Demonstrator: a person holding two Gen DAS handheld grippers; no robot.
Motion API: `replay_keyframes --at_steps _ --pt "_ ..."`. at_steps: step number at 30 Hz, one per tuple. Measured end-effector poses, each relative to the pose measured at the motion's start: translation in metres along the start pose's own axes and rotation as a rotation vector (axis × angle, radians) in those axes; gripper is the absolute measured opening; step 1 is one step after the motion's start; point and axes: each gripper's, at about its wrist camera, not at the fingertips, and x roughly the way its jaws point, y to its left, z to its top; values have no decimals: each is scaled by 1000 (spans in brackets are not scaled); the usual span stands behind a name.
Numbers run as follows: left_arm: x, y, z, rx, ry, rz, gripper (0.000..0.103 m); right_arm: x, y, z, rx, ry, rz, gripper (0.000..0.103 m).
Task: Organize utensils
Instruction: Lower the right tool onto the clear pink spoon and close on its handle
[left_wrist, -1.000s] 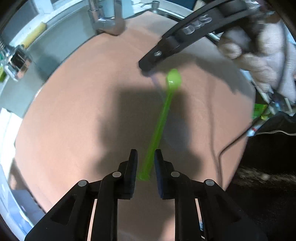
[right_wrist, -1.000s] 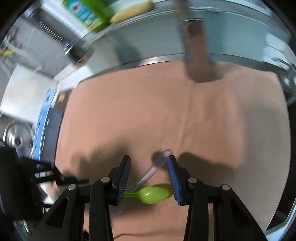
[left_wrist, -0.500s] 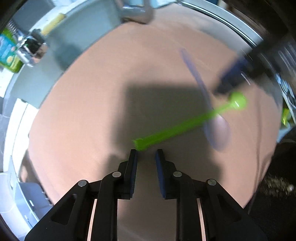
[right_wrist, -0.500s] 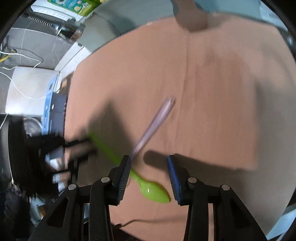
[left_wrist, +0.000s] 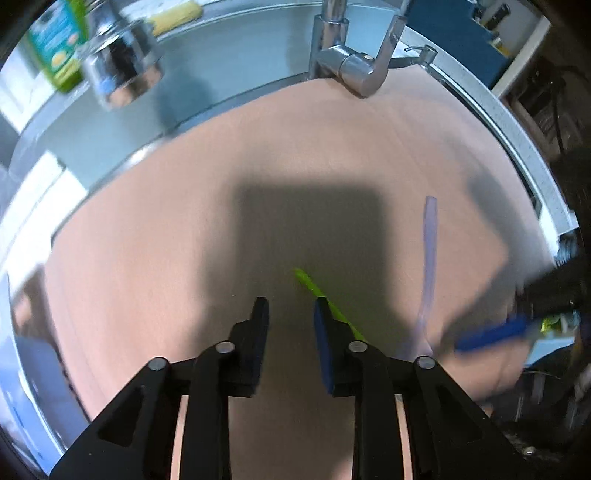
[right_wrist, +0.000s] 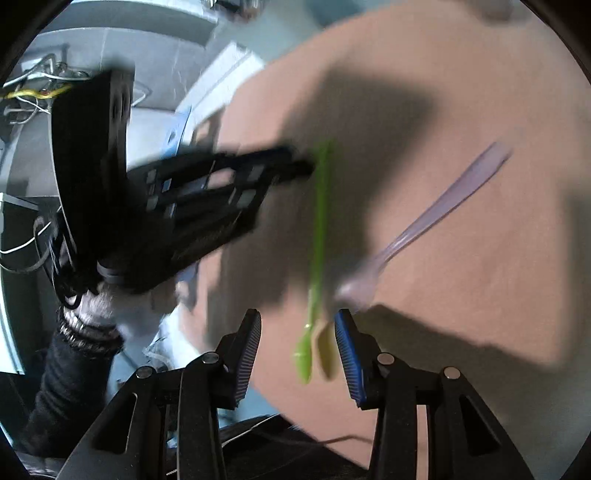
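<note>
Green spoon (right_wrist: 318, 236) lies on the tan cloth (left_wrist: 332, 155) beside a pale purple fork (right_wrist: 436, 218), its bowl between the spread fingers of the right gripper (right_wrist: 297, 349), which hold nothing. Its handle end sits just past the right finger of the left gripper (left_wrist: 288, 321), whose jaws are also apart and empty (the spoon is outside the gap). A chrome faucet (left_wrist: 351, 62) stands at the cloth's far edge.
</note>
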Motion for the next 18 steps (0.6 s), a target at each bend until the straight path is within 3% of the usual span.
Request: replay_keyframes --at_steps 5,11,16,18 --pt "12 -9 -12 -95 39 -108 39 -34 -33 14 142 -125 -116 39" --pt "17 -27 -7 -128 69 -53 43 -22 -43 33 236 -110 -153 38" --pt "22 -30 -4 -153 35 -10 43 -10 -36 45 262 -124 -194 37" --pt "24 -35 -3 -116 27 37 35 -7 -35 49 250 -120 -225 33"
